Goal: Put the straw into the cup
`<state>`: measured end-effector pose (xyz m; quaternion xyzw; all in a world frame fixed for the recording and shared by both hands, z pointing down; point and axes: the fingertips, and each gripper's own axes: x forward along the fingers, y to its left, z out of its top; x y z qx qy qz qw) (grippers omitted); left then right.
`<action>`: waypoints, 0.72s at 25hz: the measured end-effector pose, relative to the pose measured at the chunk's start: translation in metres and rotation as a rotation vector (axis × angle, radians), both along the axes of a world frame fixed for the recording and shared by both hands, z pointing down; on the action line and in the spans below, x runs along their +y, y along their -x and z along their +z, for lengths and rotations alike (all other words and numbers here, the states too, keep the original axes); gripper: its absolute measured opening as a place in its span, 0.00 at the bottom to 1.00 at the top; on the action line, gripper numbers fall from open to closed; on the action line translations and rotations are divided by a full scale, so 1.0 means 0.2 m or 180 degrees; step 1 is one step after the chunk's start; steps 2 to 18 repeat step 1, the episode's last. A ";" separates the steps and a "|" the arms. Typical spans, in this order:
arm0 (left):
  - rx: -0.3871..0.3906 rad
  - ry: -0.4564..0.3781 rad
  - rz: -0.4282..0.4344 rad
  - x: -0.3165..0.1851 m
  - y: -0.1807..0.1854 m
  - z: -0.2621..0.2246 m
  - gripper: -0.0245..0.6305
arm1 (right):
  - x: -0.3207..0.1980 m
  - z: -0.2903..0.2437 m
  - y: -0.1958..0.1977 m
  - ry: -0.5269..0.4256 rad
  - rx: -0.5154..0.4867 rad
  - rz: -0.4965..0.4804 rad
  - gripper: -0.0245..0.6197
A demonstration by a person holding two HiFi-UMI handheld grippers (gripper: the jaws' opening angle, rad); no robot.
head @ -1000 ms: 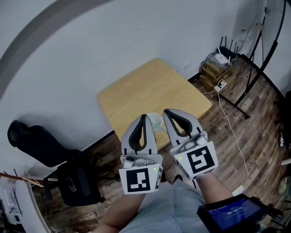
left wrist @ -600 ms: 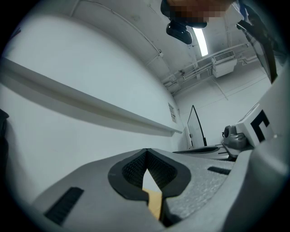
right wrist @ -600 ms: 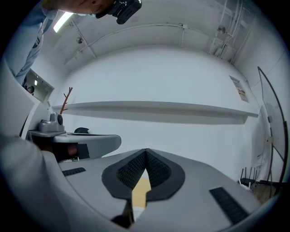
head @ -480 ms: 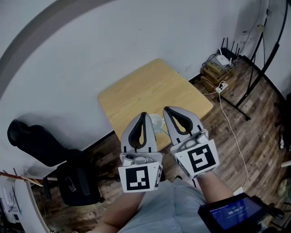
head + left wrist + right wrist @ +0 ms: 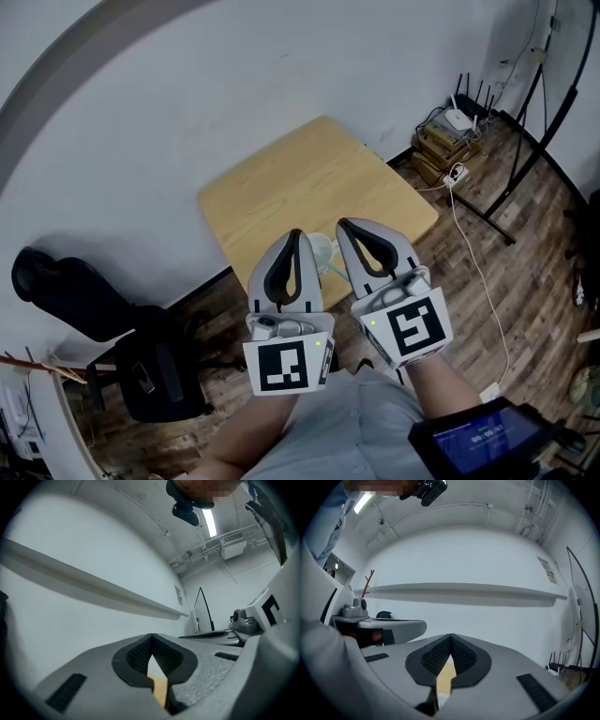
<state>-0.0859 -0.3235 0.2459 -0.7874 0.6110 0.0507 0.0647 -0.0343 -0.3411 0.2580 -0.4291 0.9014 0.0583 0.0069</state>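
Observation:
A small wooden table [image 5: 309, 178] stands against the white wall, seen in the head view. A pale clear cup [image 5: 321, 249] sits near the table's front edge and shows only partly between my two grippers. I cannot make out the straw in any view. My left gripper [image 5: 296, 234] and right gripper [image 5: 342, 228] are raised side by side close to the camera, above the table's front edge. Both are shut with nothing between the fingers. In the left gripper view the left gripper [image 5: 151, 637] shows only wall and a sliver of wood through its closed jaws. The right gripper [image 5: 451, 637] shows the same in its own view.
A black chair [image 5: 70, 295] and a black bag [image 5: 155, 375] stand on the wood floor at the left. Boxes with a router [image 5: 452, 131], cables and a black stand leg [image 5: 511, 187] are at the right. A lit screen [image 5: 478, 439] is at the bottom right.

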 end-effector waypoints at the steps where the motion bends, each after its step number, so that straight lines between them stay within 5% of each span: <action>1: 0.0000 0.0003 0.0000 0.00 0.00 0.00 0.03 | 0.00 0.00 0.00 -0.0001 0.0013 0.0001 0.04; 18: 0.0000 0.0003 0.0000 0.00 0.00 0.00 0.03 | 0.00 0.00 0.00 -0.0001 0.0013 0.0001 0.04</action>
